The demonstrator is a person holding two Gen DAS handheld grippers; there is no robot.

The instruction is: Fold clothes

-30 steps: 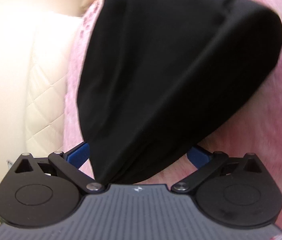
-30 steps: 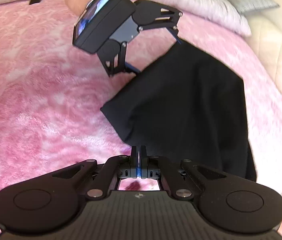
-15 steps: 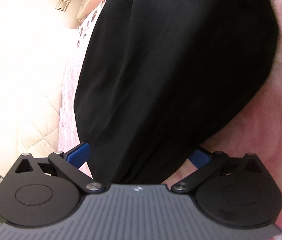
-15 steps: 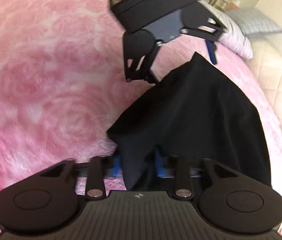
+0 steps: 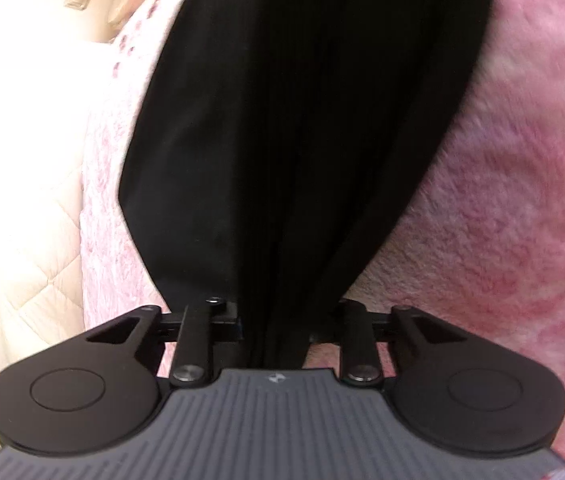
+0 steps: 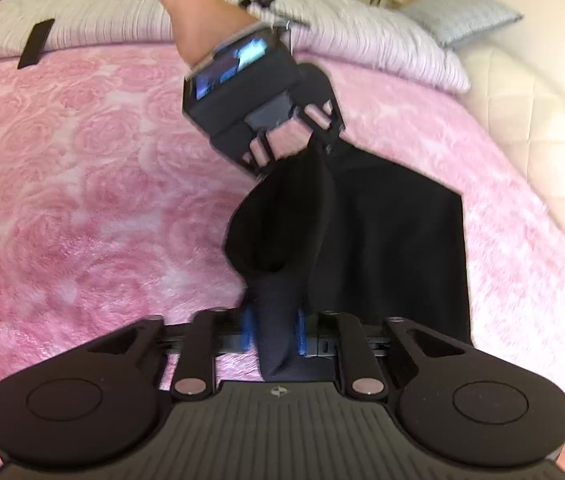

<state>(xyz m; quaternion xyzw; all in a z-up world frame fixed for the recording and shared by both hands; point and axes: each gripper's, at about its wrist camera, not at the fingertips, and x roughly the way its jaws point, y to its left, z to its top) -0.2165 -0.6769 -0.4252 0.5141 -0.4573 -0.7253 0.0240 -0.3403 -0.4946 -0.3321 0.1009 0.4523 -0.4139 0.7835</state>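
Both grippers, left gripper point(image 6: 318, 148) and right gripper point(image 6: 272, 332), clench bunched edges of one black garment point(image 6: 394, 240). It hangs between them, its far part lying on one pink blanket point(image 6: 82, 184) near two pillows point(image 6: 362, 48).

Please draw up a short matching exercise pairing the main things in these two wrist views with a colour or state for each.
Things:
1. black garment
2. blanket
3. small pillow
4. right gripper

Descriptions:
A. pale blue-grey, at the head of the bed
B. pink, rose-patterned, plush
C. shut on a bunched fold of cloth
D. partly lifted, partly lying on the bed

Pairs: 1-D, 2-B, 3-A, 4-C
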